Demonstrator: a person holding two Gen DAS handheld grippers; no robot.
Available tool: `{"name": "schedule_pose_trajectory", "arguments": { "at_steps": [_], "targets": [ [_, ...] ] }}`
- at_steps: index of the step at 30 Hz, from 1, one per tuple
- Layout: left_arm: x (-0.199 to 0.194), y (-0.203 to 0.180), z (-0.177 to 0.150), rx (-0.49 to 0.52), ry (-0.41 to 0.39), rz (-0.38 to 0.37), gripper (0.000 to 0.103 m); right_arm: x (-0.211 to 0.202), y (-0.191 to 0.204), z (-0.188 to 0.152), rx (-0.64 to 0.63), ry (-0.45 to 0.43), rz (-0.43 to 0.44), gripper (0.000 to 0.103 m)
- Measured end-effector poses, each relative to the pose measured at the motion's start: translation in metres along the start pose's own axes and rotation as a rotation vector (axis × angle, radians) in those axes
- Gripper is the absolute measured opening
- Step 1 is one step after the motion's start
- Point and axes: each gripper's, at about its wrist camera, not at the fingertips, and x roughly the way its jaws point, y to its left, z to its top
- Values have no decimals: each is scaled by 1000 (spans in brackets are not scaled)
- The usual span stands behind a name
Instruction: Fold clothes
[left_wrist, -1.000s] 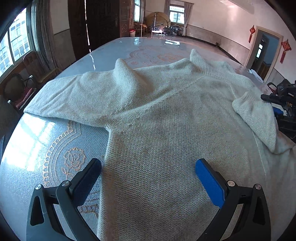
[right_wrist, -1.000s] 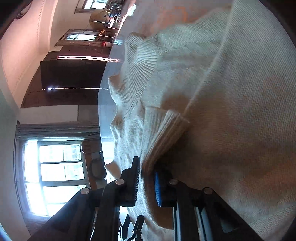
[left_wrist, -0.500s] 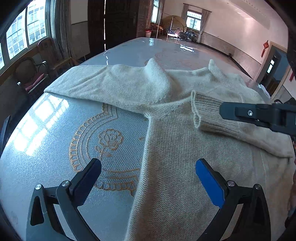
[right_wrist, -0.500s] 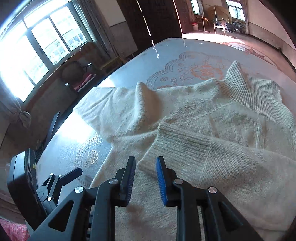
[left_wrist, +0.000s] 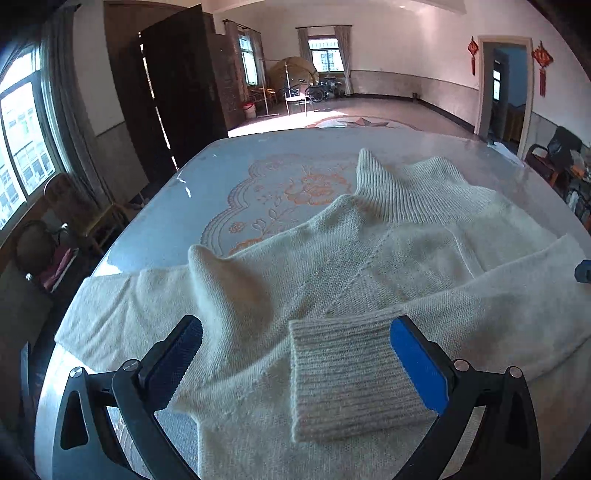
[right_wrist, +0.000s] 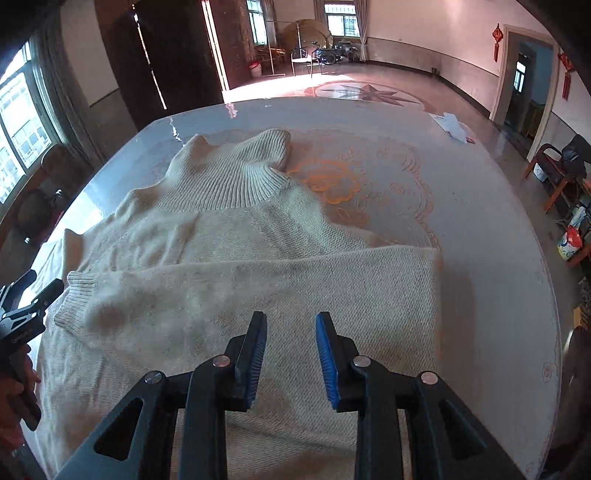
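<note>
Sweater: flat on worktop, sleeve folded across.
Papers: far right edge.
Left tongs: open, empty.
Right tongs: parted, empty.

1. My left gripper is spread wide, holding nothing.
2. Between its blue pads I see the ribbed cuff of a sleeve folded across the cream sweater.
3. The sweater lies on the table, its ribbed collar at the far end.
4. The other sleeve reaches to the table's left edge.
5. A peak of fabric stands up near that shoulder.
</note>
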Motion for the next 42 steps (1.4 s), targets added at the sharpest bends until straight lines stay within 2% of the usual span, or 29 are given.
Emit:
{"name": "schedule_pose_trajectory", "arguments": {
  "at_steps": [3, 4, 5, 7, 9, 11, 13, 24, 29, 30, 33, 36, 39, 41, 42],
  "targets": [
    [19, -21, 4, 103, 23, 18, 103, 23, -19, -4, -40, 61, -104, 27],
    [23, -24, 3, 118, 28, 28, 103, 21, -31, -6, -21, 49, -109, 27],
    [27, -26, 1, 123, 33, 31, 103, 16, -45, -9, 8, 26, -100, 27],
    [33, -26, -3, 108, 33, 10, 103, 13, -68, -14, 67, 19, -145, 27],
    [35, -23, -1, 91, 41, -8, 103, 7, -81, -12, 104, 4, -138, 27],
    [38, -20, 0, 72, 51, -27, 103, -1, -80, -1, 106, -22, -153, 26],
    [40, -17, 0, 54, 59, -43, 103, -1, -75, 11, 93, -33, -150, 29],
    [51, -11, -1, 10, 84, -90, 103, 74, -12, 78, -104, 46, 35, 27],
    [52, -9, -2, 4, 88, -97, 103, 68, -60, 84, -11, 37, -72, 24],
    [52, -8, -2, 0, 90, -100, 103, 61, -69, 83, 17, 18, -69, 29],
    [54, -5, -2, -14, 97, -113, 103, 24, -85, 71, 94, -85, -18, 29],
    [56, -4, -1, -25, 103, -121, 103, 0, -75, 49, 62, -107, 46, 29],
    [55, -4, -1, -36, 107, -129, 103, 3, -52, 21, -35, -49, 66, 29],
    [55, -4, -1, -37, 108, -130, 103, 17, -38, 3, -117, 1, -9, 29],
    [55, -3, -1, -37, 108, -130, 103, 19, -42, -2, -116, -13, -27, 29]
  ]
}}
